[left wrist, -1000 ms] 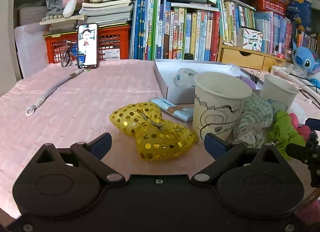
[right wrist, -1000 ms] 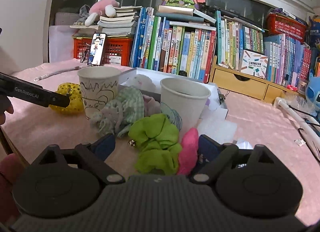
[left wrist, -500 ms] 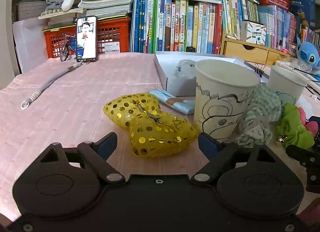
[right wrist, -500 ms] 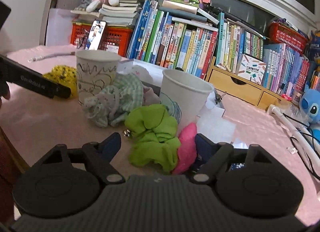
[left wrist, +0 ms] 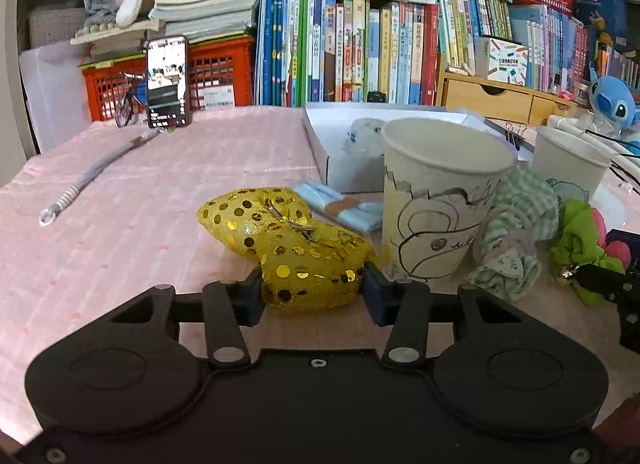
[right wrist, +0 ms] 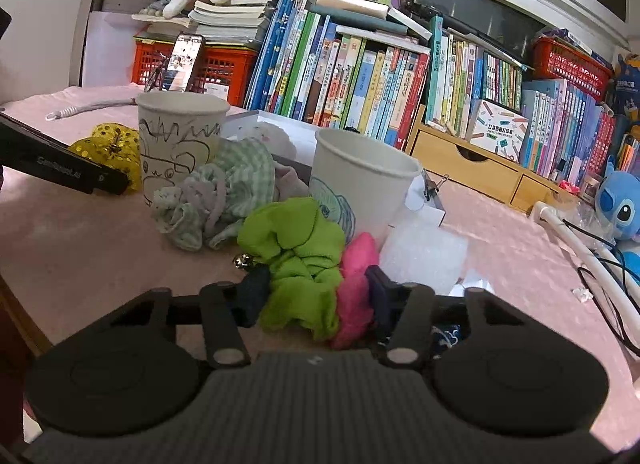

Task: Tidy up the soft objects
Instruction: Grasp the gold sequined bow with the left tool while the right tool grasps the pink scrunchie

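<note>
My left gripper [left wrist: 312, 290] has just been closing, and its blue pads now press both sides of the near lobe of the yellow sequined bow [left wrist: 288, 248], low in the centre of the left wrist view. The bow lies on the pink tablecloth [left wrist: 160, 191], its far lobe reaching up and left, just left of the doodled paper cup [left wrist: 438, 199]. A pale blue packet [left wrist: 340, 205] lies behind the bow, in front of the white box [left wrist: 344, 143].

In the right wrist view, my right gripper [right wrist: 314, 300] has also just been closing. Its pads are clamped on the green scrunchie [right wrist: 298, 256] and the pink scrunchie [right wrist: 354, 284] together, at lower centre of the frame, the pink one against the right-hand pad. A small bell [right wrist: 243, 261] sits at the green scrunchie's left edge. Just above, a plain paper cup [right wrist: 360, 179] stands behind the two scrunchies, and a green checked scrunchie [right wrist: 224, 191] is heaped left of it, against the doodled cup [right wrist: 178, 143]. Bubble wrap [right wrist: 424, 256] lies right of the pink scrunchie. At the left edge I see the left gripper's black finger [right wrist: 60, 169] reaching to the bow [right wrist: 108, 143].
</note>
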A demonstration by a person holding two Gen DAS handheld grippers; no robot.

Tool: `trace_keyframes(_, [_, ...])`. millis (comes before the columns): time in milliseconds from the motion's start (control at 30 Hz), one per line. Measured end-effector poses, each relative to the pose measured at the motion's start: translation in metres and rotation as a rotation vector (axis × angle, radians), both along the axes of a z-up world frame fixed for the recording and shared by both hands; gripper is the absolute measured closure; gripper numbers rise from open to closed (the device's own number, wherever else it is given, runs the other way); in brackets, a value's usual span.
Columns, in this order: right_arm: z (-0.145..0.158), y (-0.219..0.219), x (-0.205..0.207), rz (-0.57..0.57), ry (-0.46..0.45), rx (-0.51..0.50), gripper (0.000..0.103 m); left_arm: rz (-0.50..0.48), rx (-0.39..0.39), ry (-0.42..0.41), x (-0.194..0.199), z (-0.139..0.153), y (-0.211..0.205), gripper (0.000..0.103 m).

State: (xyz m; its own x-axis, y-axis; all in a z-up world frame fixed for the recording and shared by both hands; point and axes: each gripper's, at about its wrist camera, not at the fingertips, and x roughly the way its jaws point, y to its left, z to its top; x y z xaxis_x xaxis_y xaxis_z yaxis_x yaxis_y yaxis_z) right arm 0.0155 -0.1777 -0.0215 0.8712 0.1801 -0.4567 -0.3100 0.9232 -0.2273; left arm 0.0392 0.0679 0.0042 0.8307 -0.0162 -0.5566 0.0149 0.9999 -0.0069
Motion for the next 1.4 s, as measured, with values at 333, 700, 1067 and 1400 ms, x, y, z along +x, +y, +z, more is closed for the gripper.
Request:
trace_keyframes(333, [0.022,-0.005,-0.007,0.007,-0.004,0.083,0.085,0.011,0.012,-0.07,-0.011,0.03,0.007,0.059])
trace_keyframes(700, [0.011,-0.007,-0.003,0.001,0.038,0.045,0.058,0.014,-0.001,-0.071,-0.01,0.042,0.013,0.059])
trace_keyframes(1067, [0.003,-0.015,0.007,-0.036,0.074,0.083,0.044,0.023,0.001,-0.067,-0.008,0.041,0.013,0.059])
trace_keyframes(1400, [0.011,-0.022,0.001,-0.034,0.096,0.108,0.065,0.029,0.001,-0.07,-0.007,0.041,0.01,0.059])
